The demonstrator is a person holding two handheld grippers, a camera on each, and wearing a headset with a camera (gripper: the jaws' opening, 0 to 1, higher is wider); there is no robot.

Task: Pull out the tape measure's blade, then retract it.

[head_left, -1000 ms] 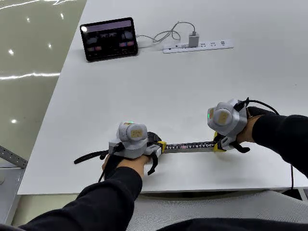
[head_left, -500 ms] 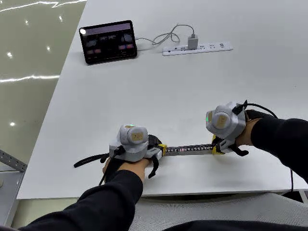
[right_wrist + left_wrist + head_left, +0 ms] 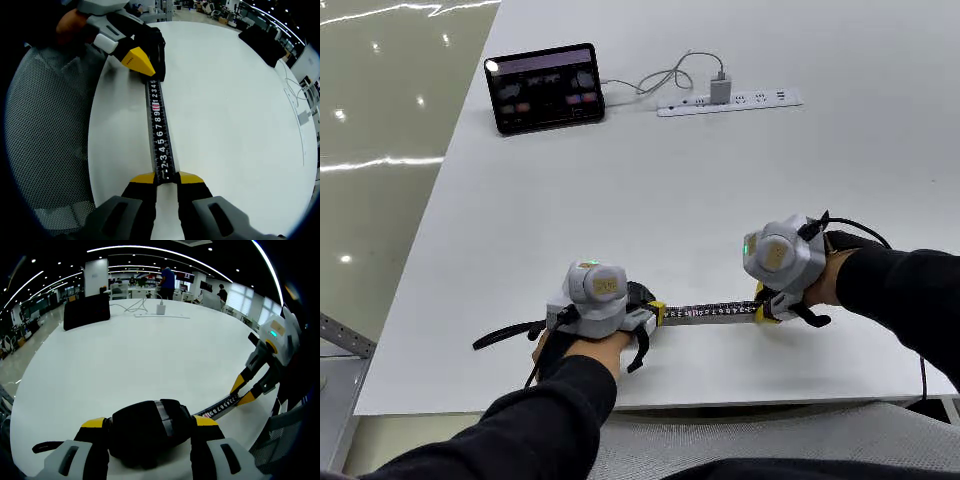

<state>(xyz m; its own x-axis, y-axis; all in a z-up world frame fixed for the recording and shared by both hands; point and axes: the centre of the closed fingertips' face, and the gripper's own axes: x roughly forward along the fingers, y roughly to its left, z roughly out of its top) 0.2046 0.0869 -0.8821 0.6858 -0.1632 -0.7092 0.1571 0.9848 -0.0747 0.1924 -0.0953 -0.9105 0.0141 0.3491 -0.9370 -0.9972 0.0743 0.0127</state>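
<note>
A black tape measure (image 3: 150,427) rests on the white table, and my left gripper (image 3: 149,422) is shut on its case with yellow-tipped fingers on both sides. Its blade (image 3: 158,125) runs out flat along the table towards my right gripper (image 3: 166,177), which is shut on the blade's end. In the head view the left gripper (image 3: 645,318) is near the table's front edge. The blade (image 3: 710,313) spans a short gap to the right gripper (image 3: 760,312). The case's far side is hidden behind the left gripper.
A dark tablet (image 3: 545,85) stands at the back left of the table (image 3: 650,200). A white power strip (image 3: 730,100) with a charger and cable lies beside it. The table's front edge runs just below both grippers. A mesh chair seat (image 3: 55,125) is under that edge.
My right gripper has moved left towards the left gripper with the blade end in it, so the exposed blade is shorter. The left gripper has stayed put.
</note>
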